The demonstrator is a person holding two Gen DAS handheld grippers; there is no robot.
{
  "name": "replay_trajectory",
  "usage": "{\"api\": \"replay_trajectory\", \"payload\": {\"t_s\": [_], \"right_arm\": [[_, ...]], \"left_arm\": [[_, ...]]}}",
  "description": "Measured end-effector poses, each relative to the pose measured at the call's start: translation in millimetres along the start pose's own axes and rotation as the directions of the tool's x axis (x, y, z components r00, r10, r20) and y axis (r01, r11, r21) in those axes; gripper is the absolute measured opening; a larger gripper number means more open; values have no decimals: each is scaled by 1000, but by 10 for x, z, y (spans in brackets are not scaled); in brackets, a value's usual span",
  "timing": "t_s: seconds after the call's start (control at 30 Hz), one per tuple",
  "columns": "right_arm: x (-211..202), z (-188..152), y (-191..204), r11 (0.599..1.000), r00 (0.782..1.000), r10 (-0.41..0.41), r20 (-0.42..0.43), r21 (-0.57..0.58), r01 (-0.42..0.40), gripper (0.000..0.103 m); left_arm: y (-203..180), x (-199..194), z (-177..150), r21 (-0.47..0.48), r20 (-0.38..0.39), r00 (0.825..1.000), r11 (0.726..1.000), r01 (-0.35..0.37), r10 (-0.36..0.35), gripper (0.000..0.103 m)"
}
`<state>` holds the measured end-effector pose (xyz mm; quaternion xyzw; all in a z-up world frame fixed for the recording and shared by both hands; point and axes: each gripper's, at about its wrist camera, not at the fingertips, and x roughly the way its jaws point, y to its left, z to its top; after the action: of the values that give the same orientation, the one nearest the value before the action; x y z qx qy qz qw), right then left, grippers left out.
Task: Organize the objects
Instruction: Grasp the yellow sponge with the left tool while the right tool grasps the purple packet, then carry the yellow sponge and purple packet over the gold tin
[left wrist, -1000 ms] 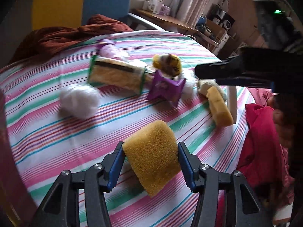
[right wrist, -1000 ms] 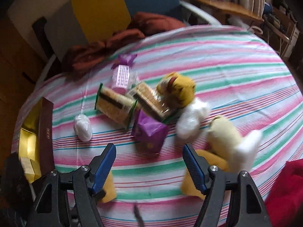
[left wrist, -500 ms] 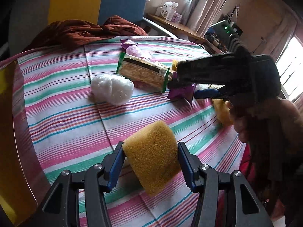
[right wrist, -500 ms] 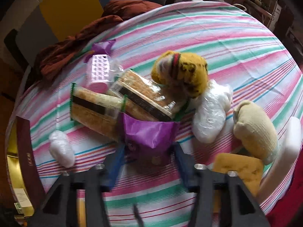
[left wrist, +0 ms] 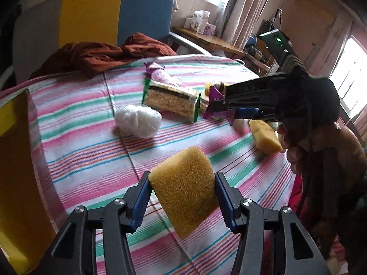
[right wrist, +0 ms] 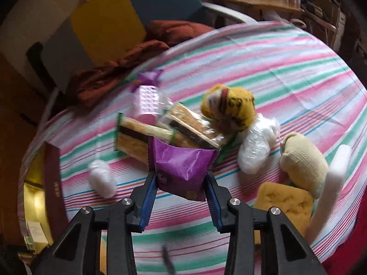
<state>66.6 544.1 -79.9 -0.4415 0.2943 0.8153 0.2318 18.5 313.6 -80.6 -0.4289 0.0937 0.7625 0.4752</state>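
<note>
Beside the wrapped sponge pack point(right wrist: 146, 137), the right gripper point(right wrist: 181, 183), jaws just closing, clamps the purple packet point(right wrist: 183, 167) for sorting; nearer than it, the left gripper point(left wrist: 182, 197) grips a yellow sponge point(left wrist: 183, 190)

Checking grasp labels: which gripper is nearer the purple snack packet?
Right. The right gripper is clamped on the purple snack packet; the left gripper holds a yellow sponge well short of it.

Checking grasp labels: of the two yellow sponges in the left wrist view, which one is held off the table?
The near yellow sponge, clamped in the left gripper. The other sponge lies on the striped tablecloth, beyond the right gripper.
</note>
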Motion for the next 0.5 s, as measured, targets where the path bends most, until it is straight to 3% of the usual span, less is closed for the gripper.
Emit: {"api": "replay_trajectory", "payload": {"t_s": [0.3, 0.5], "right_arm": [[-310, -135, 623, 983, 988, 138, 65, -131, -129, 41], [-314, -282, 1320, 942, 971, 237, 33, -250, -222, 41]], "left_arm": [[341, -638, 8, -87, 100, 990, 992, -95, 103, 55], [724, -1121, -29, -170, 171, 957, 964, -206, 235, 55]]}}
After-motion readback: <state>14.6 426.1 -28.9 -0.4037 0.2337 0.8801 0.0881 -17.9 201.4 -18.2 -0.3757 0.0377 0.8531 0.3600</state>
